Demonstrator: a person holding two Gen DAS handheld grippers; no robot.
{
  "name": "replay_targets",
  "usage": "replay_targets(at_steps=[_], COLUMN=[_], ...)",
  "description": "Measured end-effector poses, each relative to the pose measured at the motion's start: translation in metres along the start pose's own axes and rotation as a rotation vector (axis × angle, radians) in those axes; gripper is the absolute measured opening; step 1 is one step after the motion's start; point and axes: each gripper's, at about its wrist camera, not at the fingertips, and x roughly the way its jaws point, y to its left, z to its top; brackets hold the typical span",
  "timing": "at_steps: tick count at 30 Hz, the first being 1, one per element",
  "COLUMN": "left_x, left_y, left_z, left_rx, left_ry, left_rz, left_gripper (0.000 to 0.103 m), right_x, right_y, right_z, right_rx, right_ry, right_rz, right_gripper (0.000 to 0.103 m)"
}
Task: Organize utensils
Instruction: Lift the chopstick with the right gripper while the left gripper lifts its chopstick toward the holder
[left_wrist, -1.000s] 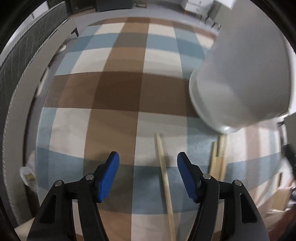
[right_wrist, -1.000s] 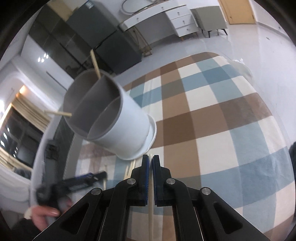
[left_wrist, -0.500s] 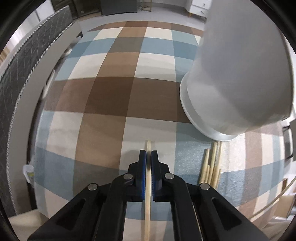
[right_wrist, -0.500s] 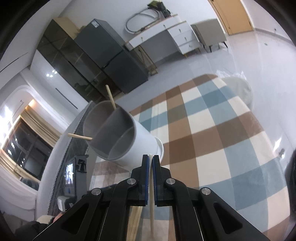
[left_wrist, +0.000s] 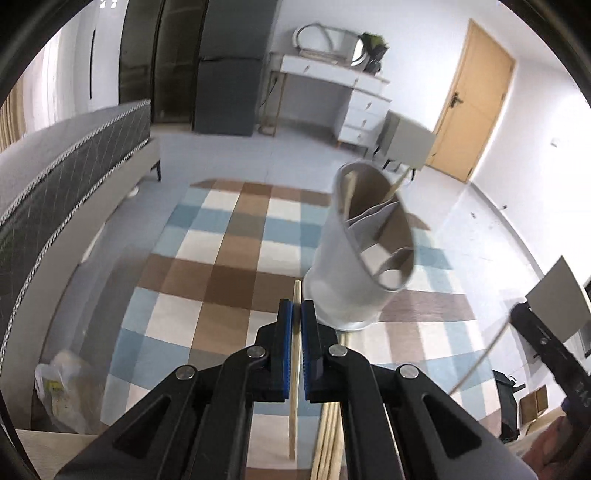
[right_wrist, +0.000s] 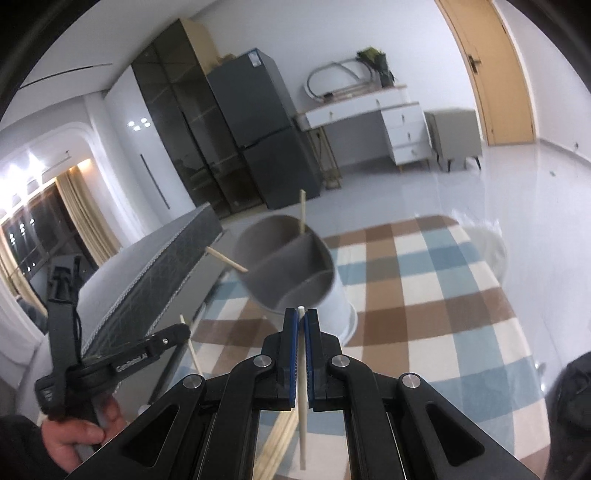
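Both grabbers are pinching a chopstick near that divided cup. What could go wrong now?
Each chopstick is pinched partway along, so either could pivot or slip between the fingers. Two chopsticks already lean out of the cup, and its sections look narrow, so a tip could catch the rim or divider. Both grippers point at one cup and may collide.

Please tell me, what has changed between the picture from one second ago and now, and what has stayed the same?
The left hand-held gripper, open around a chopstick lying on the checked cloth, closed on that chopstick and lifted it clear. The right hand-held gripper rose too, so both views now show more of the room. Unchanged: the right one keeps its own chopstick, and the grey divided holder still holds two sticks.
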Motion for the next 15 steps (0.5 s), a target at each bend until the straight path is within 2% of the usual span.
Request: replay_targets(at_steps=[6, 15], left_x=[-0.003, -0.017], left_y=[-0.001, 0.003], left_z=[0.002, 0.009], left_rx=[0.05, 0.086], left_ry=[0.007, 0.037], left_rz=[-0.008, -0.007], left_gripper=[0.0, 0.0], right_x=[-0.005, -0.019], right_y=[0.02, 0.037], right_z=[-0.006, 0.015], right_rx=[-0.039, -0.087], right_ry=[-0.008, -0.08], right_rz=[-0.017, -0.024], right_gripper=[0.003, 0.003])
